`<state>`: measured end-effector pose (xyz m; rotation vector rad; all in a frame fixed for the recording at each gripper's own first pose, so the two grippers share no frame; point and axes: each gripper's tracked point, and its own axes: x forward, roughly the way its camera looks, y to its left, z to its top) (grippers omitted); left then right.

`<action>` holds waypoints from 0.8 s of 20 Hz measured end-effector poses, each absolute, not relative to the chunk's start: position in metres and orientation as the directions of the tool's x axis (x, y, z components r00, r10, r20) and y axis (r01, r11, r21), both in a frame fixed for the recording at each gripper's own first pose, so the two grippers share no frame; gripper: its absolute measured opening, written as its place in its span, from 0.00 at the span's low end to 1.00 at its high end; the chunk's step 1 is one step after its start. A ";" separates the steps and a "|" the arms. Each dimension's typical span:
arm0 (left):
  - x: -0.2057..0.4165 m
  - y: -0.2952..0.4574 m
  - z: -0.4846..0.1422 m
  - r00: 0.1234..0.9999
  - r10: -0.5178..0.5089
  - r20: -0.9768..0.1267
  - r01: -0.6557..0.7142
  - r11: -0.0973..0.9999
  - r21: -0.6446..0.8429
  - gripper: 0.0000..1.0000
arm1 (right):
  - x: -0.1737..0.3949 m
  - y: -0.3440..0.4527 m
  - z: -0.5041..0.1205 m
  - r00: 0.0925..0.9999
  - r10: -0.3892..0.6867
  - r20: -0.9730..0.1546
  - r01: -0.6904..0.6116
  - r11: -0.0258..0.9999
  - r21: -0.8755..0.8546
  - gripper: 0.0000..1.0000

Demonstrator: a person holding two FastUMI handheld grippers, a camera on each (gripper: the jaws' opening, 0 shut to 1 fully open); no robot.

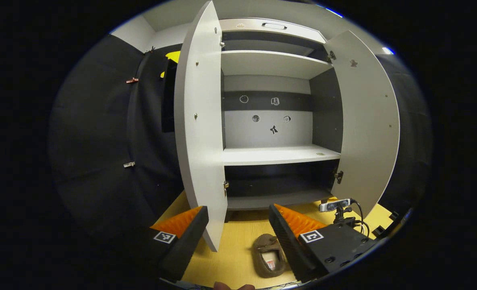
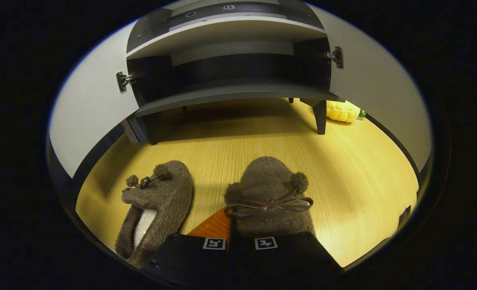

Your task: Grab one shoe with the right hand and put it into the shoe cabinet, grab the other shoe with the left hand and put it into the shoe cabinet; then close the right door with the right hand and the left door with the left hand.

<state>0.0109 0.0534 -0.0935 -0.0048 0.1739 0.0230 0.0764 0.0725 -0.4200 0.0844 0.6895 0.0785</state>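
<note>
Left gripper (image 1: 238, 219): held low in front of the shoe cabinet (image 1: 270, 155), pointing at its open front; the fingers stand wide apart with nothing between them.
Right gripper (image 2: 230, 237): low over the floor, angled down at the right slipper (image 2: 268, 193); the fingers are nearly together at the slipper's heel end, one finger (image 2: 212, 227) showing on its left side, the other hidden under the slipper, so I cannot tell whether both press on it.
Floor (image 2: 355, 177): light yellow wood grain; both slippers lie on it in front of the cabinet, toes toward it.
Left slipper (image 2: 156, 209): just beside the right one, apart from it, its pale lining showing.
Room: black cloth wall (image 1: 101, 141) left of the cabinet; a small camera on a stand (image 1: 335, 206) by the right door (image 1: 367, 121); a yellow object (image 2: 342, 110) near a cabinet leg.
Cabinet: left door (image 1: 200, 121) and right door both swung open; the shelves are bare.
</note>
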 end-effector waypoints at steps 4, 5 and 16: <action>0.012 0.049 -0.094 0.985 0.011 -0.172 -0.012 1.000 -0.001 0.96 | 0.071 0.066 -0.392 0.782 0.110 -0.614 -0.038 0.991 0.128 0.12; 0.012 0.048 -0.095 0.985 0.009 -0.172 -0.010 1.000 -0.005 0.96 | 0.071 0.065 -0.381 0.789 0.115 -0.603 -0.040 0.990 0.135 0.12; 0.014 0.031 -0.085 0.988 -0.024 -0.152 0.016 0.998 -0.053 0.96 | 0.103 0.046 -0.191 0.879 0.113 -0.463 -0.084 0.993 0.084 0.12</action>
